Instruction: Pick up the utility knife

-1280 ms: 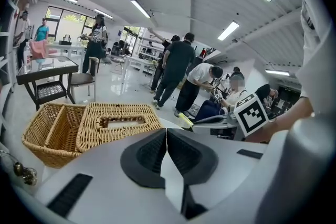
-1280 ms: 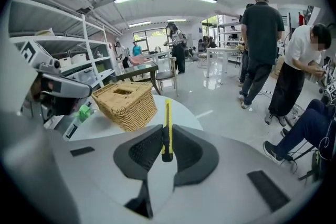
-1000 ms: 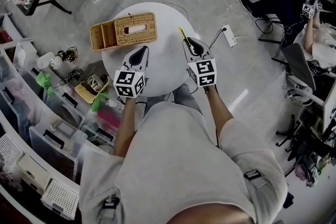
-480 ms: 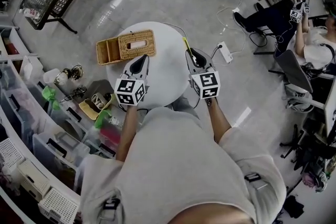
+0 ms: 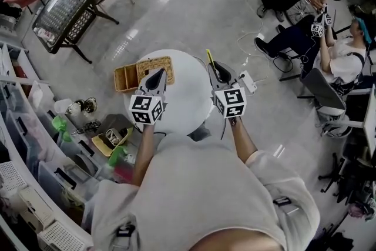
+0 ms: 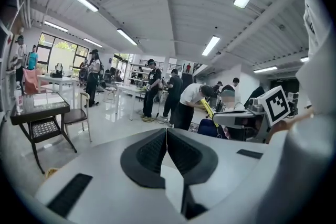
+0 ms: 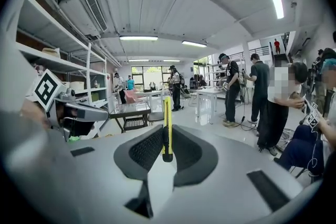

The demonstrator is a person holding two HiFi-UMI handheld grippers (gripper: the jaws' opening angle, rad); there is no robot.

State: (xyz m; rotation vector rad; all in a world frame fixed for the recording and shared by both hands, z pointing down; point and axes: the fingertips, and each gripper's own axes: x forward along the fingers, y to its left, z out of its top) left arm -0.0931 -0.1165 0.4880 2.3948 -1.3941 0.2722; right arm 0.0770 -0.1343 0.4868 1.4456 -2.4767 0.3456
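The utility knife (image 7: 167,122) is a slim yellow-and-black stick. My right gripper (image 7: 167,136) is shut on it, and its yellow end juts out past the fingertips. In the head view the right gripper (image 5: 215,64) holds the knife (image 5: 209,58) in the air above the right edge of the small round white table (image 5: 185,100). My left gripper (image 5: 161,73) hovers over the table's left half. In the left gripper view its jaws (image 6: 167,132) are pressed together with nothing between them. That view also shows the knife (image 6: 207,108) off to the right.
A wicker basket (image 5: 144,72) sits on the table's far left. A power strip (image 5: 248,82) with cables lies on the floor at the right. Storage bins (image 5: 35,150) line the left side. A black wire table (image 5: 63,6) stands far left. People (image 5: 329,62) sit at the right.
Both grippers have risen. The table and basket now look smaller and farther below them. The knife has stayed clamped in the right gripper, and the left stays shut.
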